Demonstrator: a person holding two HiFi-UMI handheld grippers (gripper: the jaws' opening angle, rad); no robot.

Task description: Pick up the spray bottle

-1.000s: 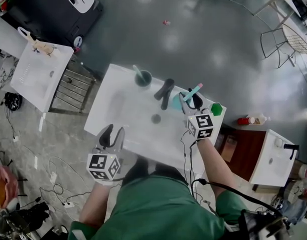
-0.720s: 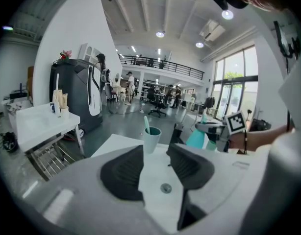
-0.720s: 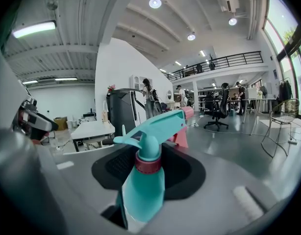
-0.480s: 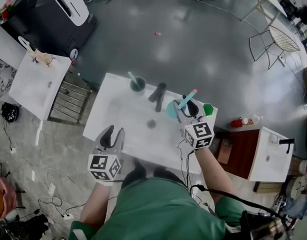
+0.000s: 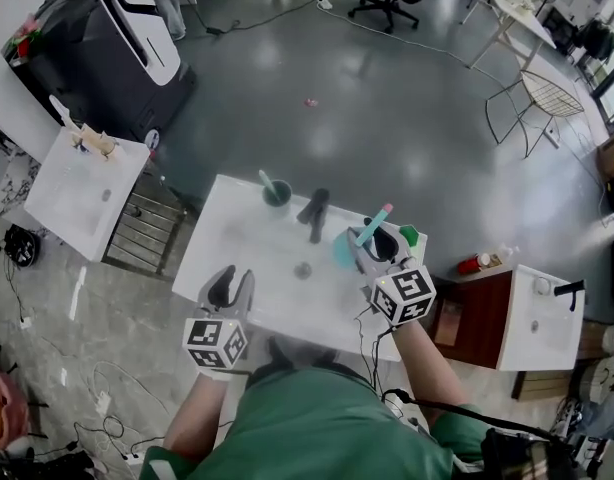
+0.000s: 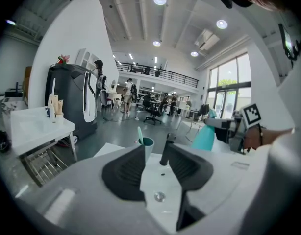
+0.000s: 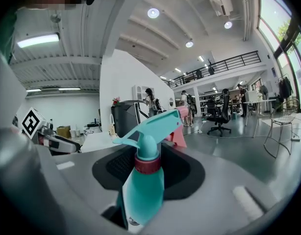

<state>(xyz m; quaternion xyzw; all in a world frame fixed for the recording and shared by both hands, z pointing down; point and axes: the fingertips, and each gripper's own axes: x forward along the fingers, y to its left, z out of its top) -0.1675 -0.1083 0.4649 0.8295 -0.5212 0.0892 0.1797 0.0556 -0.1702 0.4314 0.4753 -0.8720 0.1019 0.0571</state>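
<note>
The spray bottle (image 5: 345, 247) is teal with a red collar and a pink-tipped trigger head. It is held off the white table (image 5: 237, 238), and my right gripper (image 5: 375, 238) is shut on it. In the right gripper view the spray bottle (image 7: 143, 180) stands upright between the dark pads, filling the right gripper (image 7: 145, 173). My left gripper (image 5: 230, 286) hovers over the table's near left edge. Its jaws have just been closing and are still open with nothing between them. The left gripper view shows the left gripper (image 6: 155, 168) with bare table in its gap and the spray bottle (image 6: 205, 136) at the right.
On the table stand a teal cup with a stick (image 5: 277, 193), a black handled object (image 5: 315, 213) and a green object (image 5: 409, 234). A white side table (image 5: 77, 183), a metal rack (image 5: 142, 223) and a black machine (image 5: 97, 48) lie left. A white cabinet (image 5: 542, 318) stands right.
My right gripper has risen with the spray bottle, lifting it off the table. The left gripper has risen a little and its jaws have narrowed.
</note>
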